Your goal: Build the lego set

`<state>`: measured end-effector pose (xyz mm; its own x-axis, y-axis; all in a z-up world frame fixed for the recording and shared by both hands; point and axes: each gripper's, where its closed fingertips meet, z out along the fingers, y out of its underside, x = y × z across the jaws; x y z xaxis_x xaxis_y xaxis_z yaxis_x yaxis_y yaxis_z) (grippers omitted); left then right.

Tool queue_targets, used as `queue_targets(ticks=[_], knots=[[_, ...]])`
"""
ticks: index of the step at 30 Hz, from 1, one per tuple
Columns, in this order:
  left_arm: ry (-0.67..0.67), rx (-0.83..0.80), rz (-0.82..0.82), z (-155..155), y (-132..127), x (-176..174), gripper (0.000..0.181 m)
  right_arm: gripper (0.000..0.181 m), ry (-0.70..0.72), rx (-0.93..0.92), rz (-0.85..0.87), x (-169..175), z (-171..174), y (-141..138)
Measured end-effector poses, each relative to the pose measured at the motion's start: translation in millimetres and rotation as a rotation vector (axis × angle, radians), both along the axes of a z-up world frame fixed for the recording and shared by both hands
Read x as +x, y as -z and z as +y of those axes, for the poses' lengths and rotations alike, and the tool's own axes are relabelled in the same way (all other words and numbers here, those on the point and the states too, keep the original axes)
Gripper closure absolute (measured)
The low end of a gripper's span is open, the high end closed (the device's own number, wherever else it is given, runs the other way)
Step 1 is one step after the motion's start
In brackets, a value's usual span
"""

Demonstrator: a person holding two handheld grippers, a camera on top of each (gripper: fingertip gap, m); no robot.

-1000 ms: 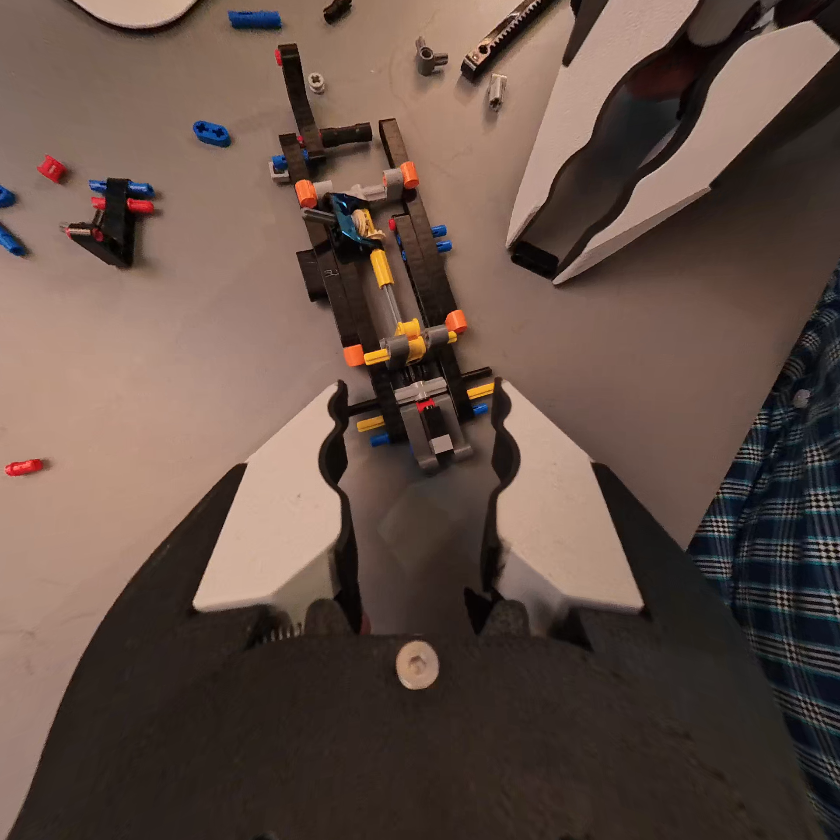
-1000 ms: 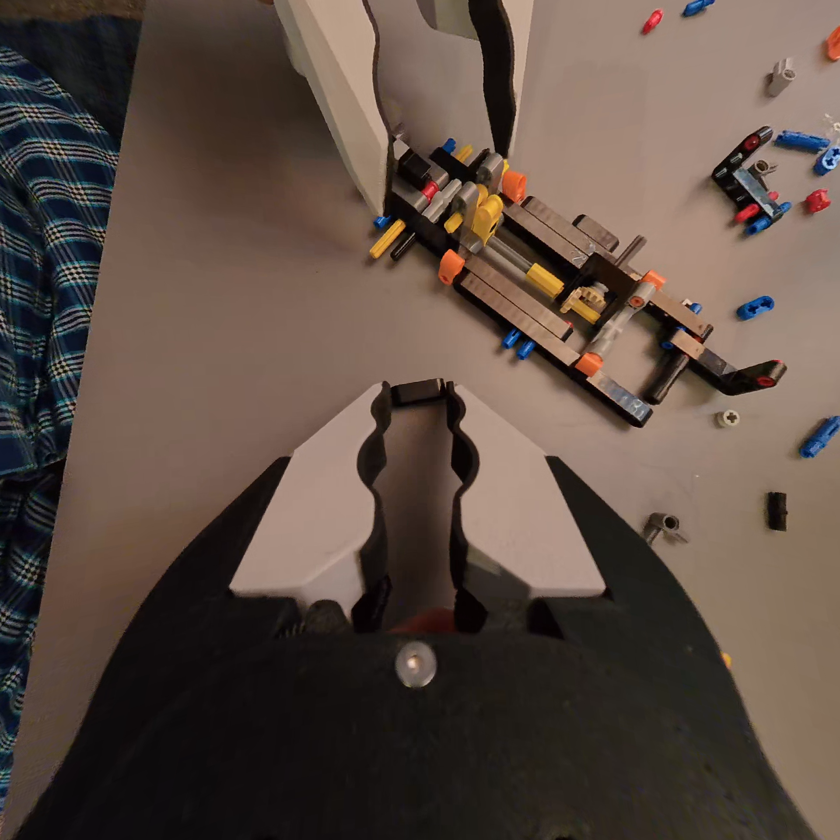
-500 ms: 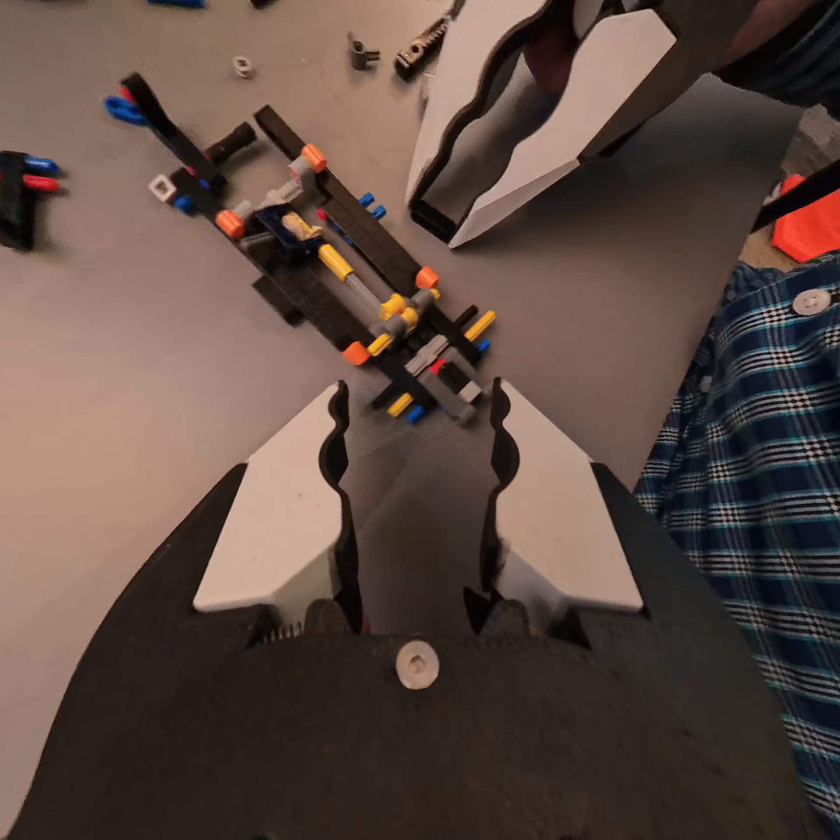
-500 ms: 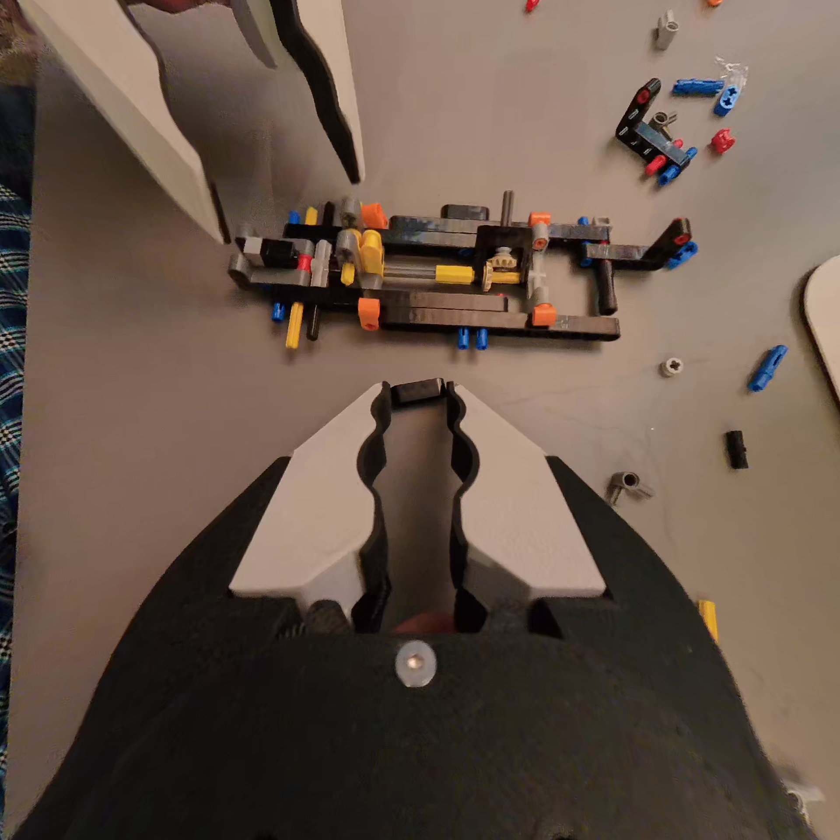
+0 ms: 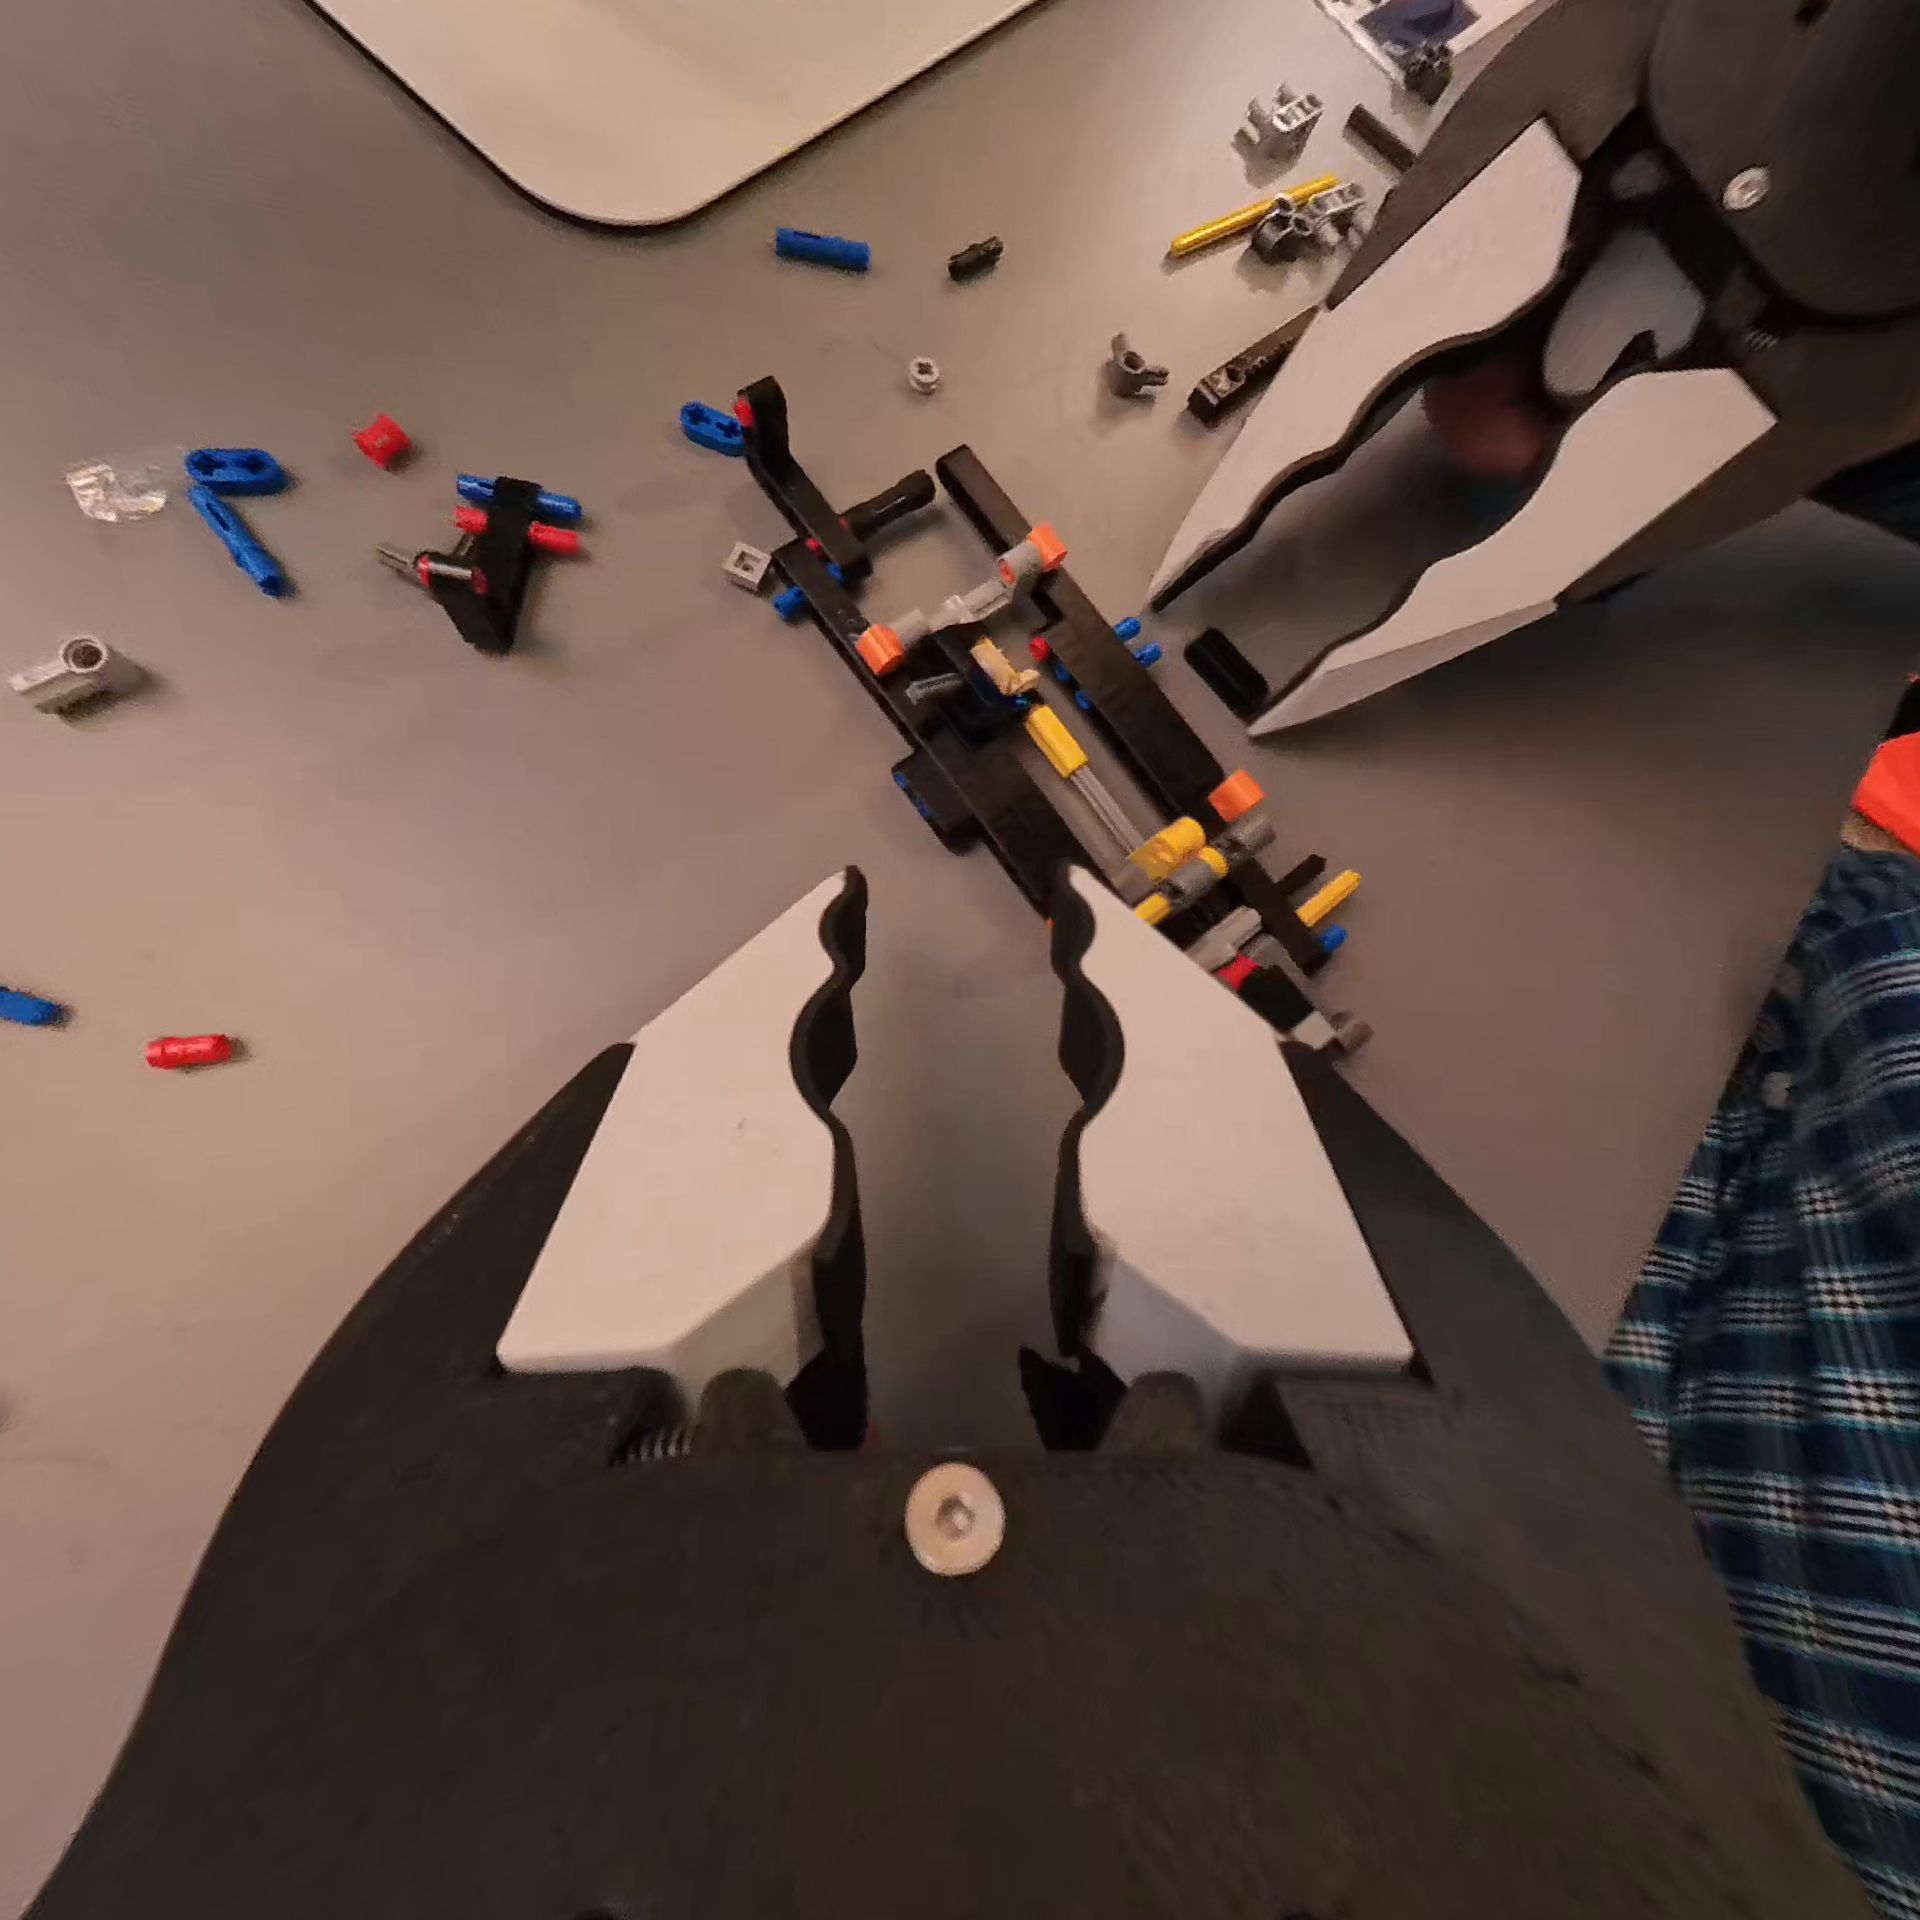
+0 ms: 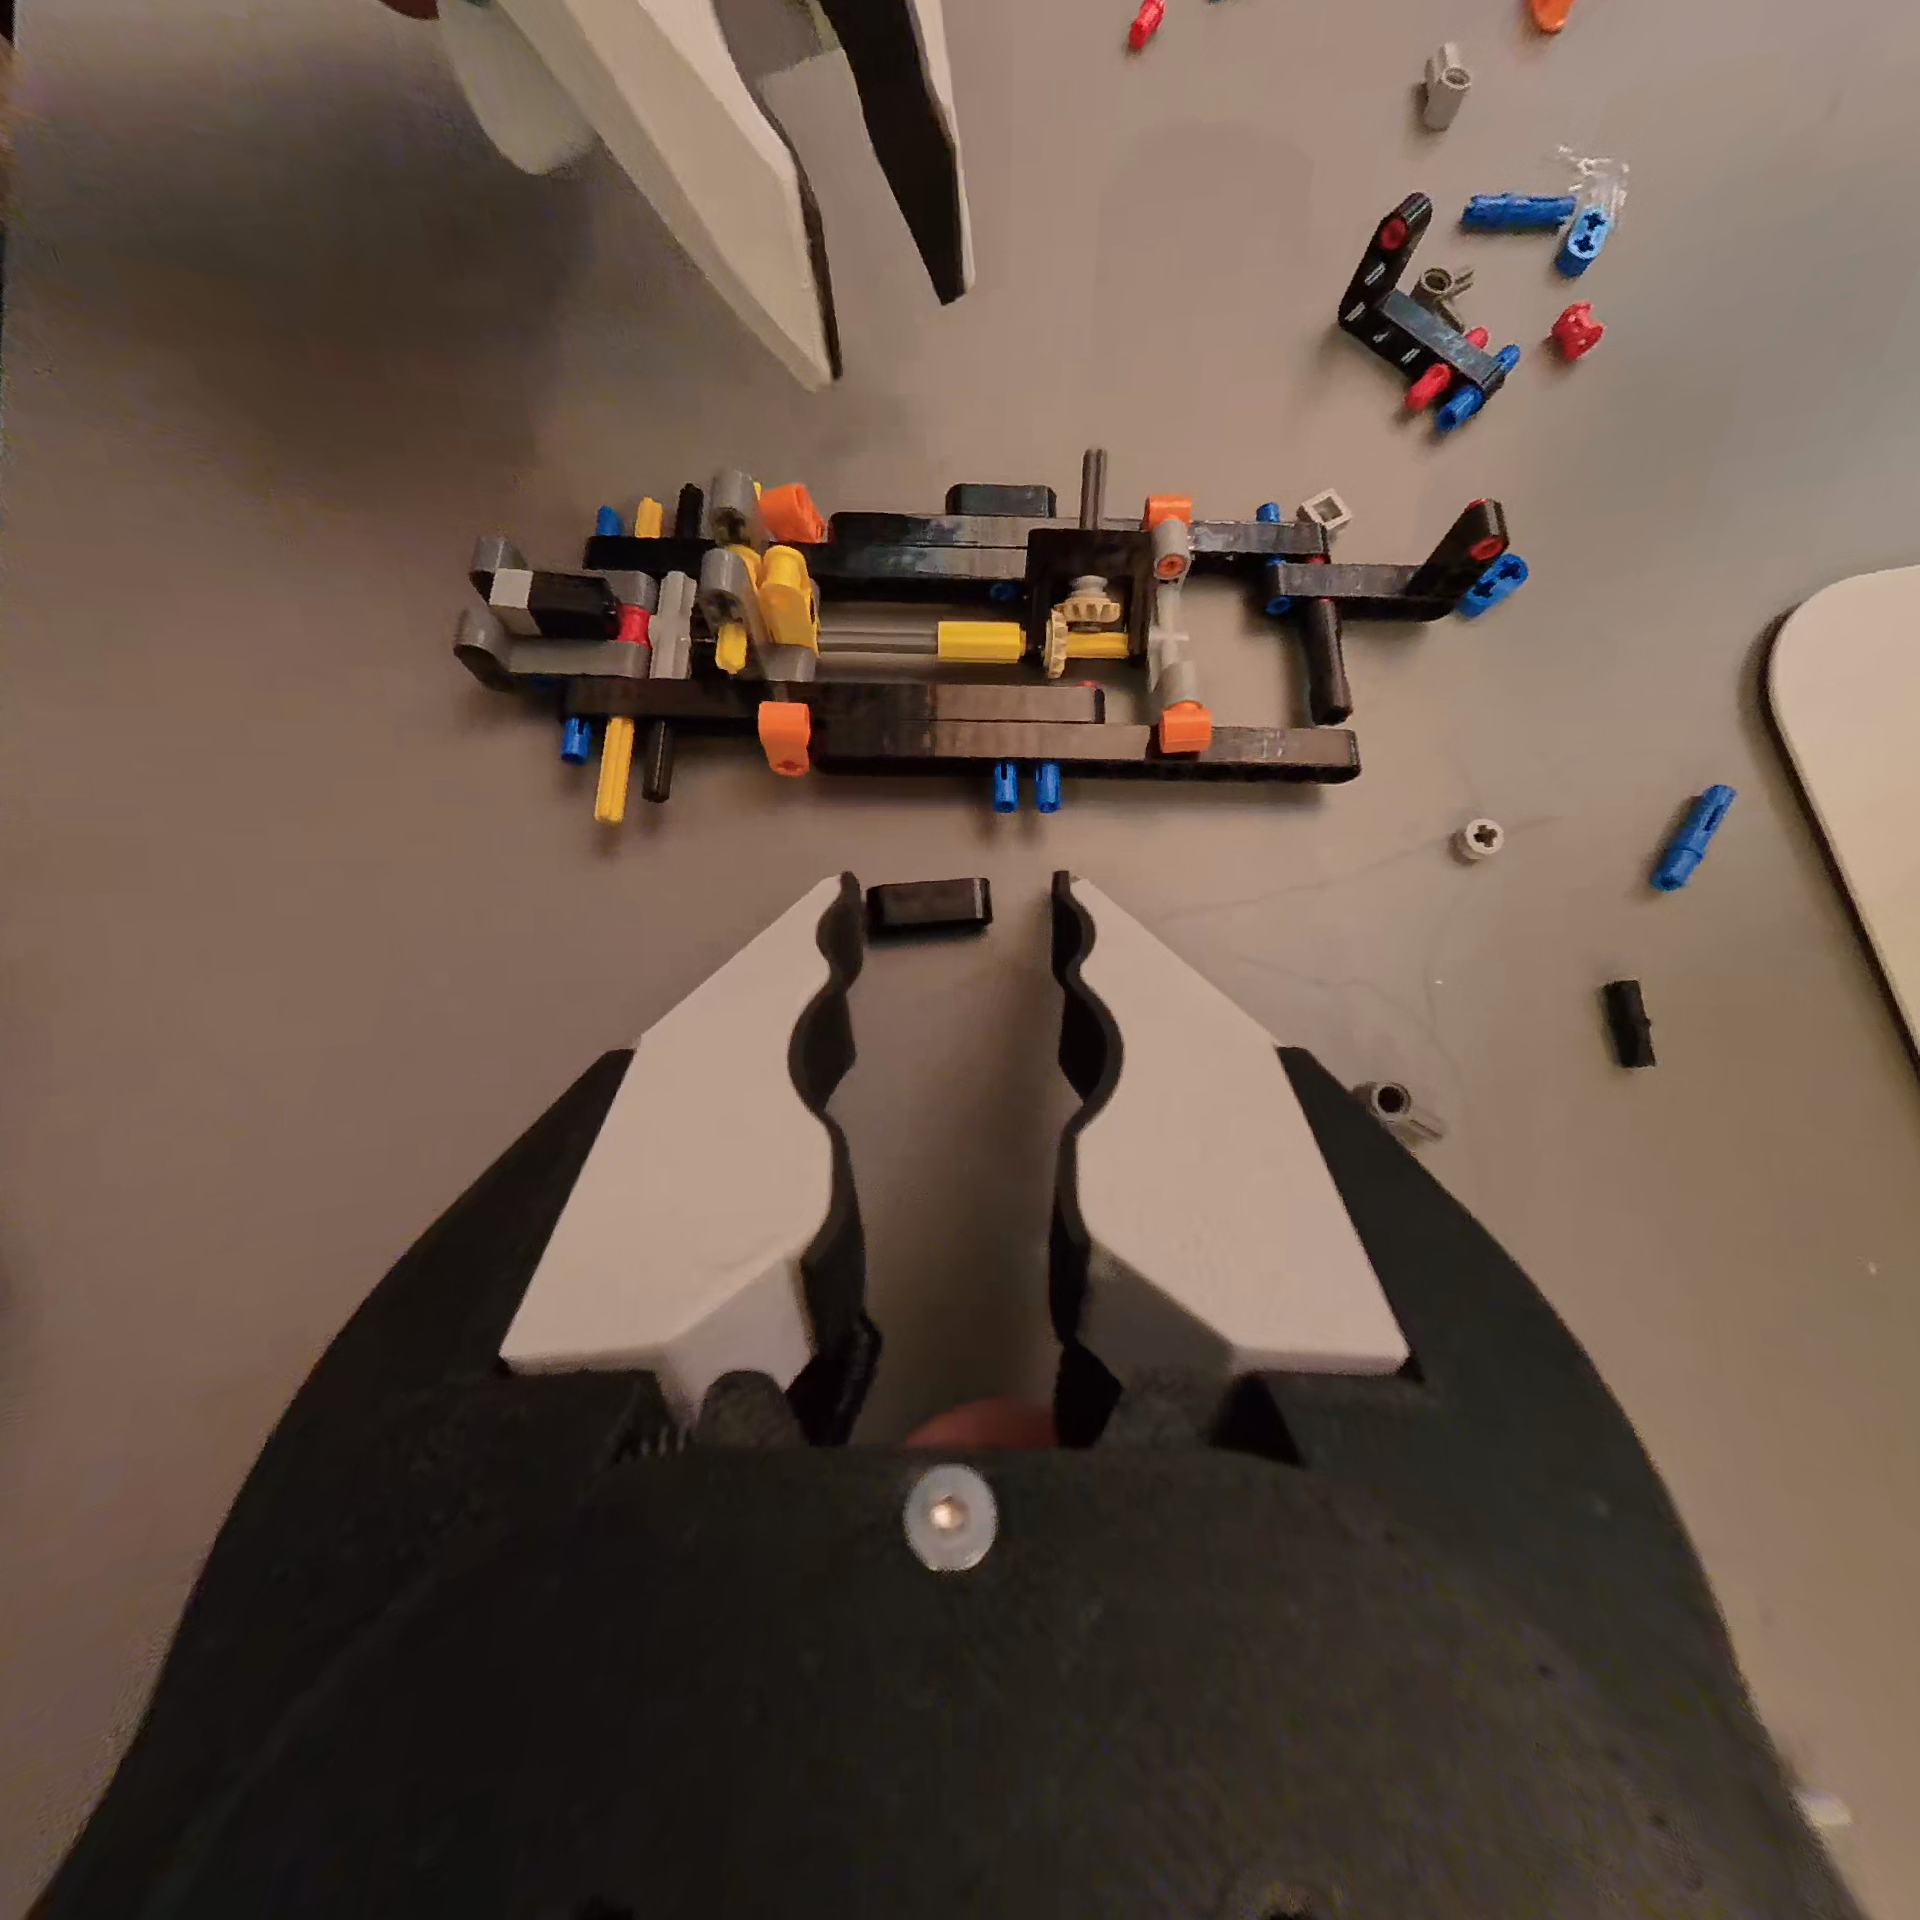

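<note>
The grey table (image 6: 312, 987) carries a long black lego frame (image 6: 935, 644), scattered loose pins (image 6: 1688, 836), and a small black beam (image 6: 927, 906).

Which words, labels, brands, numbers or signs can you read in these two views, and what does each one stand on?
No text can be read in either view.
Printed sheet at the table's far edge: dark blue print, too small and cut off to read.
Lego chassis: no legible marking.
Small black beam: no legible marking.
White board: blank where visible.
</note>
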<state>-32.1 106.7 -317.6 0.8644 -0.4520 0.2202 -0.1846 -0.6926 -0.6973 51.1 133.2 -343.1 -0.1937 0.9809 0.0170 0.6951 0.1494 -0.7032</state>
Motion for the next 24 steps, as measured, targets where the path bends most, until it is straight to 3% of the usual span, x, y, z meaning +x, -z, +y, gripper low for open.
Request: queue_targets(ticks=[6, 8, 24], knots=[[0.034, -0.049, 0.031, 8.0, 14.6, 5.7, 0.141, 0.149, -0.027, 0.008, -0.014, 6.3, -1.7, -0.4], [0.039, -0.05, 0.022, 9.4, 15.8, 9.6, 0.142, 0.16, -0.033, -0.003, 0.0, 5.7, -4.6, -0.3], [0.062, -0.048, 0.011, 9.7, 20.6, 21.7, 0.149, 0.161, 0.018, 0.004, 0.023, -0.2, 5.8, -2.6]])
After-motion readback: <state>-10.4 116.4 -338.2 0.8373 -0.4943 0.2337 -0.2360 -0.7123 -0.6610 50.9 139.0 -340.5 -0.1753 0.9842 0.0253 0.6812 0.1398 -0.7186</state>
